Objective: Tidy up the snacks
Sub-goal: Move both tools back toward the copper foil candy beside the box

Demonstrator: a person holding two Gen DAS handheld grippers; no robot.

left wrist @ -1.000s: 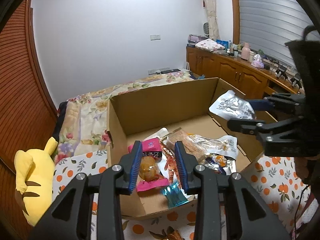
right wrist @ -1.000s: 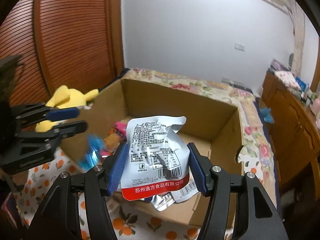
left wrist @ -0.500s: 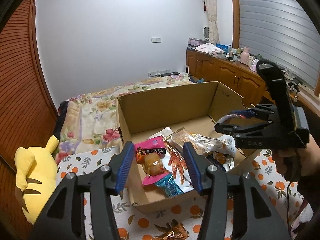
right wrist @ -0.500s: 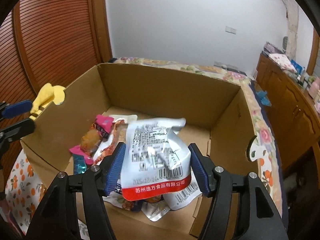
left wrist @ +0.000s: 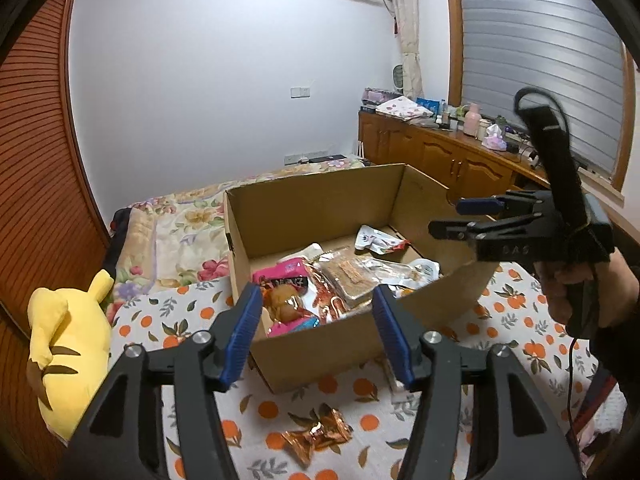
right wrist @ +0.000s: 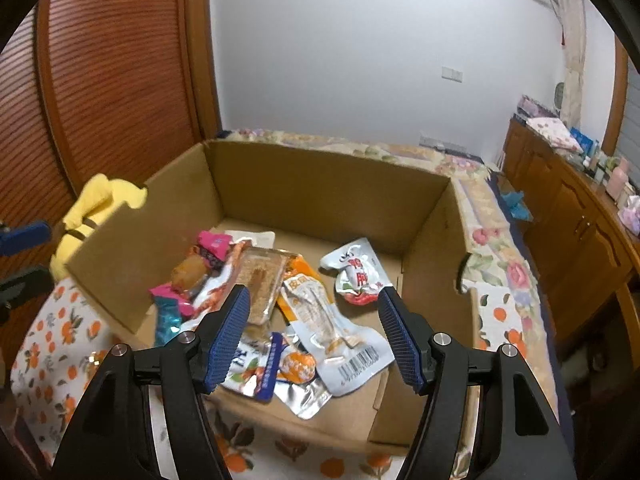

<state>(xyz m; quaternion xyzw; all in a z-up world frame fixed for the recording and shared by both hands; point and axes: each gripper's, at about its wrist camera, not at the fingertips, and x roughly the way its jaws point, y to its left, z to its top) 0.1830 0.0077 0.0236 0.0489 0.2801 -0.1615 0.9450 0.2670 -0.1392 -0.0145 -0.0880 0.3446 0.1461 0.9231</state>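
Currently both tools hold nothing. The left gripper (left wrist: 318, 330) has its jaws spread wide and hangs short of the near wall of the box (left wrist: 320, 344). The right gripper (right wrist: 314, 334) is likewise spread, poised over the box's near right corner.

Status of the task, as judged from the layout:

1. Done: most snacks lie inside the box. A white pouch (right wrist: 357, 274) with red print rests on the floor near the right wall, apart from the main heap. The heap holds a pink pack (left wrist: 285, 276), a clear bar pack (right wrist: 262, 286), a long white pouch (right wrist: 334, 330) and a blue pack (right wrist: 256, 372), overlapping one another.
2. Left: a copper wrapper (left wrist: 316, 434) lies on the orange-print cloth (left wrist: 516, 344) in front of the box, outside it. A second item seems to lie just behind the left gripper's right finger, but it is too hidden to identify.

The likely next pick is the copper wrapper, nearest the left gripper. A yellow plush (left wrist: 66, 344) sits well to the left and is no part of the task.
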